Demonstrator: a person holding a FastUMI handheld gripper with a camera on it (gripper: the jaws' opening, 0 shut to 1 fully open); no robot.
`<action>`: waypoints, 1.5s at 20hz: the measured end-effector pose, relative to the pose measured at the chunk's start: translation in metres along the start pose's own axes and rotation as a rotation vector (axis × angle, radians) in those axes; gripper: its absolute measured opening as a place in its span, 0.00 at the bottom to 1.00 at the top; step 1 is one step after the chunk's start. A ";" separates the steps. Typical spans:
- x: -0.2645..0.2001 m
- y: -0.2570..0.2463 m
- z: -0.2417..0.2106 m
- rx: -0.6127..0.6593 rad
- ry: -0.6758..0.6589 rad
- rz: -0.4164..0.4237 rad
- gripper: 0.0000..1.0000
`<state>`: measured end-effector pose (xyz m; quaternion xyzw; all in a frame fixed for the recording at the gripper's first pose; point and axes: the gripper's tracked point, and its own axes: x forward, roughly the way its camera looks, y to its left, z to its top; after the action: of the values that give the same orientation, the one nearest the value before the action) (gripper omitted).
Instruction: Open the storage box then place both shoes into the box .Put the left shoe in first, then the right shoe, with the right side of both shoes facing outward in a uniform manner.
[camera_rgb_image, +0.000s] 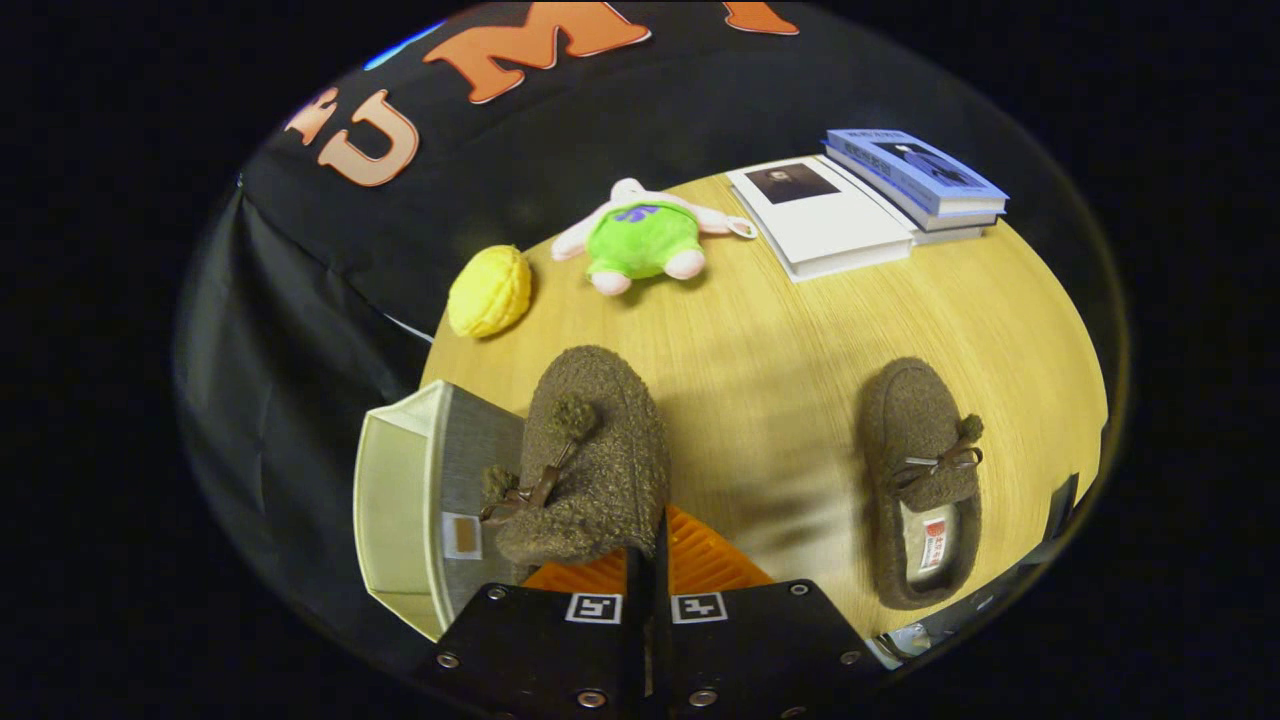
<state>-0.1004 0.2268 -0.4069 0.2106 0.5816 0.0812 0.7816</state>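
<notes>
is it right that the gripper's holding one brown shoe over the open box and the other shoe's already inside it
Not quite. The gripper is shut on one brown shoe, held by the open storage box, but the other shoe is not inside it: it lies on the wooden table, off to the gripper's right. The gripper view shows this.

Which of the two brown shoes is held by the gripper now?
The shoe beside the open storage box, clamped at the gripper. The other shoe lies free on the table.

No legible text: shoe's insole label (934, 541) and book covers (915, 170) too small.
</notes>
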 end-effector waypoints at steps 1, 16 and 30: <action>-0.007 0.016 0.008 -0.013 -0.015 0.016 0.04; 0.065 0.187 -0.049 -0.120 0.148 0.066 0.04; 0.123 0.222 -0.115 -0.046 0.461 0.081 0.37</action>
<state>-0.1450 0.4989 -0.4471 0.1918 0.7339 0.1715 0.6286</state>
